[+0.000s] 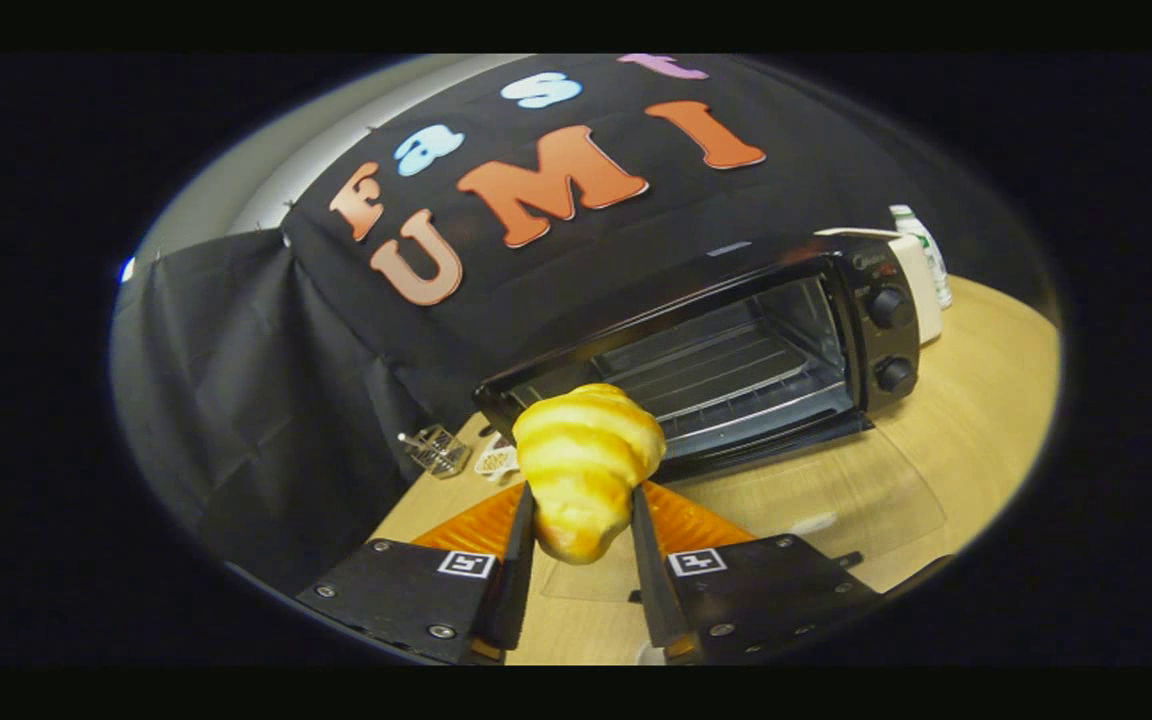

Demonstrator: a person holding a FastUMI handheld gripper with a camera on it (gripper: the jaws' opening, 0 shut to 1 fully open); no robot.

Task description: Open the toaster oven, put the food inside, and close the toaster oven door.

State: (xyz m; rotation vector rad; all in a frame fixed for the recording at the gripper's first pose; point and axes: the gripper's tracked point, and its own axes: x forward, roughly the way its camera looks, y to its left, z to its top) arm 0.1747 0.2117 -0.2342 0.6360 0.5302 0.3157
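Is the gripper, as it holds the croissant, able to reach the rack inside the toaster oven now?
Probably yes: the gripper is shut on the croissant, the toaster oven stands open just beyond, and nothing lies before its rack.

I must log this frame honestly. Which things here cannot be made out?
- Oven door: glass lies flat on the table; its handle is hard to trace.
- Oven's left front corner: hidden behind the croissant, which the tool grips.
- Wire item and white item left of the croissant: too small.
- Bottle behind the oven: partly hidden.
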